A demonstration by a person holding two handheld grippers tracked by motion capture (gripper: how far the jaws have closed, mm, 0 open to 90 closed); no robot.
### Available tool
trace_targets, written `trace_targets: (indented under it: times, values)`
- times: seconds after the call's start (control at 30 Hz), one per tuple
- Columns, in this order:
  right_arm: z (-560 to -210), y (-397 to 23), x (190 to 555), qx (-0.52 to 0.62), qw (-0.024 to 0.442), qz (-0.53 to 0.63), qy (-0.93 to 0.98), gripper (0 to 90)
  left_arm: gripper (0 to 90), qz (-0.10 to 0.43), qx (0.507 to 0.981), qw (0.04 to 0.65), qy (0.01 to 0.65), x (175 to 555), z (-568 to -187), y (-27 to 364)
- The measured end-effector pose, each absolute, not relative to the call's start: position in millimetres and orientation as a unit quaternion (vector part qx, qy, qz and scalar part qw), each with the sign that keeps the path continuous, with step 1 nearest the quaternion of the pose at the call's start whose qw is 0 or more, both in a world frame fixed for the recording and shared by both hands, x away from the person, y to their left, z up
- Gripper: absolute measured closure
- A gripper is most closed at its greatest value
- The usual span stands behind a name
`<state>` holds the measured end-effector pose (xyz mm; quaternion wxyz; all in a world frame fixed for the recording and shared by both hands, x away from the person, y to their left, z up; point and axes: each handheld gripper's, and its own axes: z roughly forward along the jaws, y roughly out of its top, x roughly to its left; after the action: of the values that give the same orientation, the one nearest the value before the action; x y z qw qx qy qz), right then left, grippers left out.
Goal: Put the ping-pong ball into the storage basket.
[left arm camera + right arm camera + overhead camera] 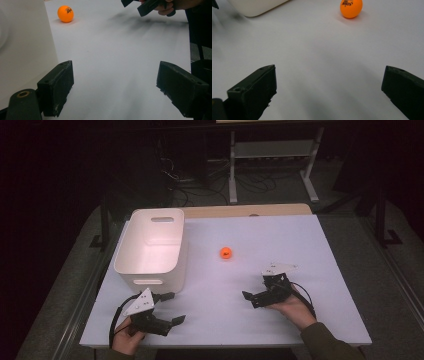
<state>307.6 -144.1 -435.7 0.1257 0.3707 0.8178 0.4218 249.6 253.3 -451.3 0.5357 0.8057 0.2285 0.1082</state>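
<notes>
White covers the surface point(300, 270), with dark floor around it. Both the left hand-held gripper point(170, 308) and the right hand-held gripper point(255, 288) have their jaws wide apart and hold nothing. An orange ball point(226, 252) sits ahead of them, between both, nearer the right one. A white bin point(150, 247) stands just ahead of the left one.

Ball point(226, 253): smooth orange plastic with a slight sheen and small dark print; bin point(151, 247), far left: smooth white plastic, satin rather than glossy. Table point(280, 235): matt white top, even and unmarked, with a strip of pale wood along its far edge. Left gripper point(169, 308) and right gripper point(254, 292): matt black plastic jaws, scuffed and whitish at the edges, each topped by a flat grey plate.
</notes>
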Motion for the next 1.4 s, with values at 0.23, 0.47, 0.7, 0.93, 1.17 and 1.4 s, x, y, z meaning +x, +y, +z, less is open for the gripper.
trace_targets:
  times: [0.23,0.47,0.7,0.93,1.17,1.4]
  values:
    - [-435,-142,311,0.368,0.127,0.422,0.819,0.0,14.1,0.108,0.806,0.535,0.228,250,-451,253]
    - [-434,-140,313,0.368,0.126,0.422,0.819,0.0,14.1,0.108,0.806,0.535,0.228,250,-451,253]
    - [-434,-138,315,0.367,0.126,0.422,0.819,0.0,14.1,0.107,0.806,0.536,0.227,249,-451,253]
    - [-433,-136,317,0.366,0.126,0.422,0.820,0.0,14.1,0.107,0.806,0.536,0.227,249,-451,253]
    - [-432,-132,320,0.365,0.126,0.420,0.821,0.0,14.1,0.108,0.806,0.537,0.226,249,-451,253]
    - [-432,-130,323,0.364,0.124,0.421,0.822,0.0,14.1,0.108,0.806,0.536,0.225,249,-451,253]
